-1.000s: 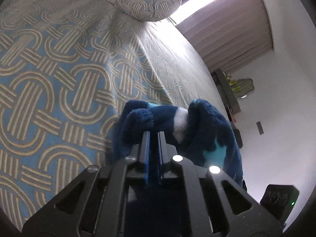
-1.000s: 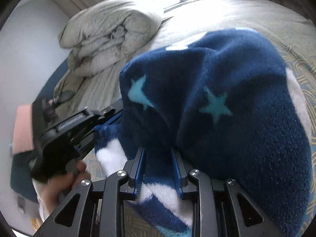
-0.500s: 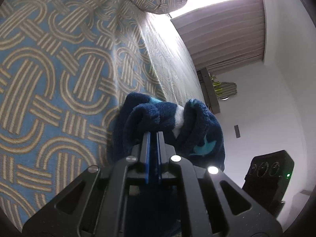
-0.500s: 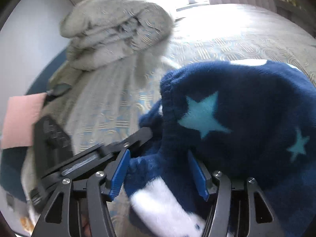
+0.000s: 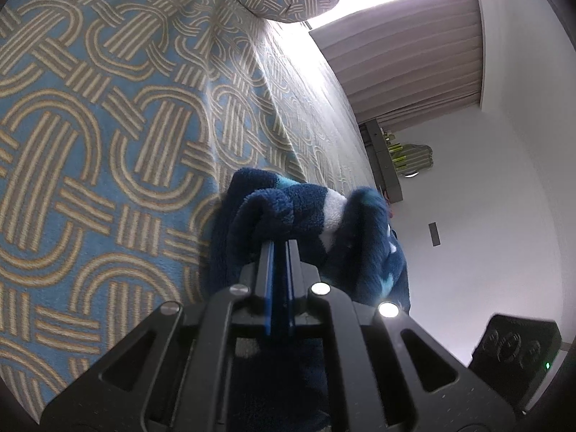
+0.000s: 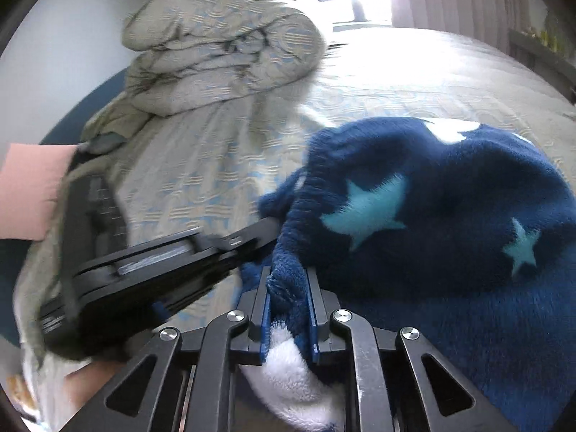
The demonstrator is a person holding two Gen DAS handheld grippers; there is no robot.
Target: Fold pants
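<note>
The left hand-held gripper is clamped on a bunched fold of the navy star-print fleece pants, which lie on the bed ahead of it. The right hand-held gripper has just been closing and pinches their edge.

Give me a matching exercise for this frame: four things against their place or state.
Things:
1. fleece pants
2. rolled duvet
3. pink pillow
4. left tongs

Place or state:
A. at the left edge of the right wrist view
B. shut on a fold of fleece
C. navy with light blue stars
D. piled at the far end of the bed

Pairs: 1-C, 2-D, 3-A, 4-B
</note>
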